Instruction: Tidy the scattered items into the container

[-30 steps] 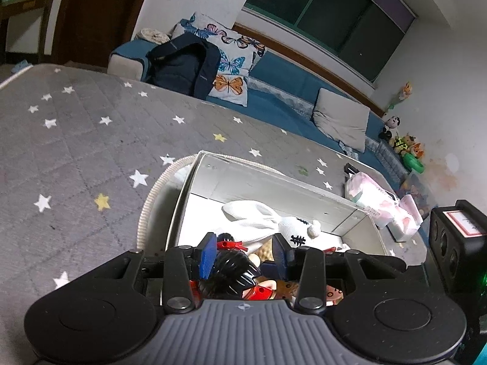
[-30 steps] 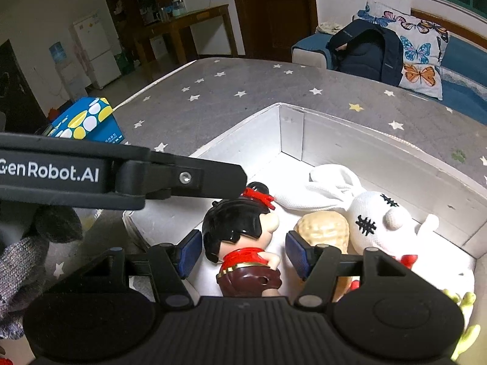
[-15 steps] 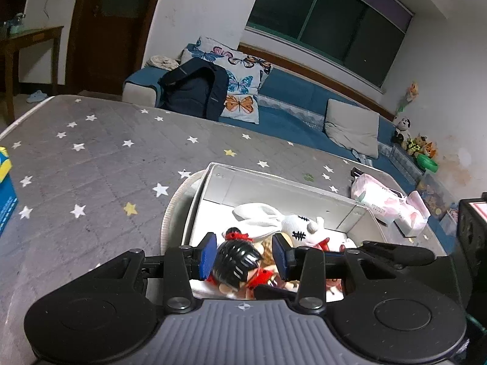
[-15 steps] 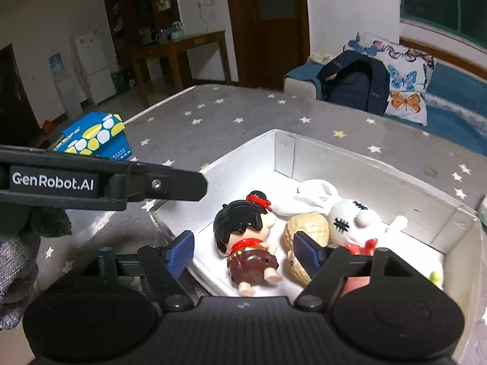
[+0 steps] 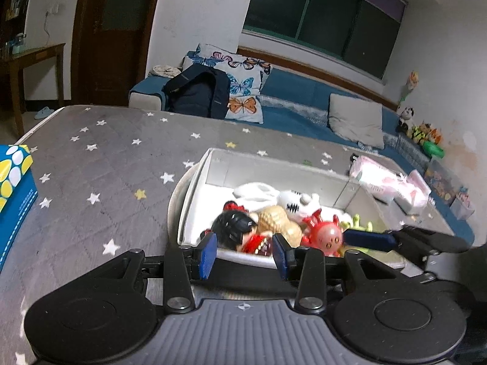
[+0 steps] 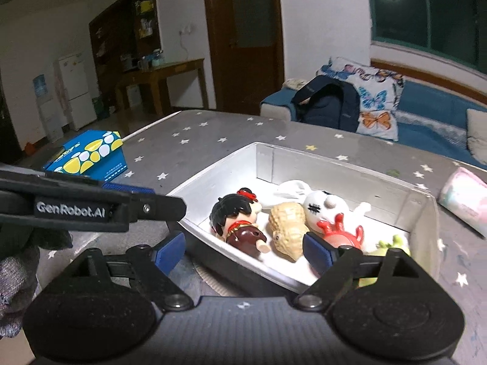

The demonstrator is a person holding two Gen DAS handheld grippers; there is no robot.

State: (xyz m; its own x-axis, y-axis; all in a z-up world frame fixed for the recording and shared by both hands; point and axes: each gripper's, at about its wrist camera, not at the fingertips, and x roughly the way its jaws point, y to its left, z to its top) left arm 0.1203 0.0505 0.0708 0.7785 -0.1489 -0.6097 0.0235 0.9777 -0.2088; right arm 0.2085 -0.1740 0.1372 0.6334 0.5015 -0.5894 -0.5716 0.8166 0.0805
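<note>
Right wrist view shows the white box [image 6: 344, 170] on the grey star-print surface [image 6: 213, 140], holding a black-haired doll [image 6: 236, 216], a peanut toy [image 6: 287, 226], a white plush [image 6: 322, 208], a red crab toy [image 6: 341, 231] and something green [image 6: 391, 243] (too blurred to name). The right gripper [image 6: 243, 251] hangs at the box's near rim, its fingers spread wide and just now opening further, nothing between them. The left gripper [image 5: 245, 254] hangs at that same rim, fingers apart and empty. A blue-and-yellow carton [image 6: 91, 155] lies left of the box, a pink pack [image 5: 389, 182] to its right. Behind stand a blue sofa [image 5: 298, 106] with a butterfly cushion [image 5: 240, 85], a dark backpack [image 5: 197, 94] and a wooden door [image 6: 243, 36].
</note>
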